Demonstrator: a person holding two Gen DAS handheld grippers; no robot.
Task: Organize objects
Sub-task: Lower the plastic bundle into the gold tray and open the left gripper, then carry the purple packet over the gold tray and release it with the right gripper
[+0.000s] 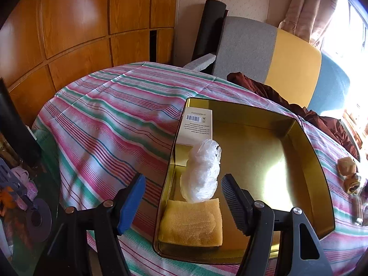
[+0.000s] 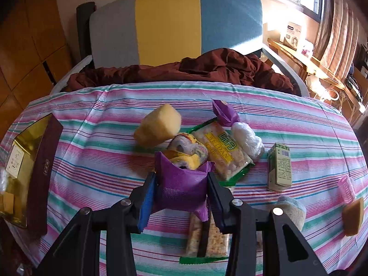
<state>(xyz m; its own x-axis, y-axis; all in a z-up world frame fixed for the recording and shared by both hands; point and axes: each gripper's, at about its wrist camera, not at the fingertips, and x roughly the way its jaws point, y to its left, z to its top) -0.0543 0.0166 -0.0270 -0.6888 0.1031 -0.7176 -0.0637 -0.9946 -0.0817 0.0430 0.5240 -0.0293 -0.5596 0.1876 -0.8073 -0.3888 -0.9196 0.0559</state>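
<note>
In the left wrist view a gold tin (image 1: 299,138) stands on the striped tablecloth. It holds a white box (image 1: 197,126), a wad of clear plastic (image 1: 202,172) and a flat yellow sponge (image 1: 192,225). My left gripper (image 1: 183,181) hovers open over the tin's near left corner, its pads apart from the wad. In the right wrist view my right gripper (image 2: 181,177) is shut on a purple packet (image 2: 181,188), lifted above a pile of a yellow sponge (image 2: 158,126), a cracker packet (image 2: 220,149), a patterned cloth roll (image 2: 186,149) and another purple packet (image 2: 224,112).
More items lie around: a plastic wad (image 2: 247,140), a green carton (image 2: 279,168), a second cracker packet (image 2: 207,237), a grey roll (image 2: 292,209), a pink piece (image 2: 347,188) and a sponge wedge (image 2: 353,216). The tin (image 2: 25,142) is far left. A chair (image 2: 174,20) with brown cloth (image 2: 184,71) stands behind.
</note>
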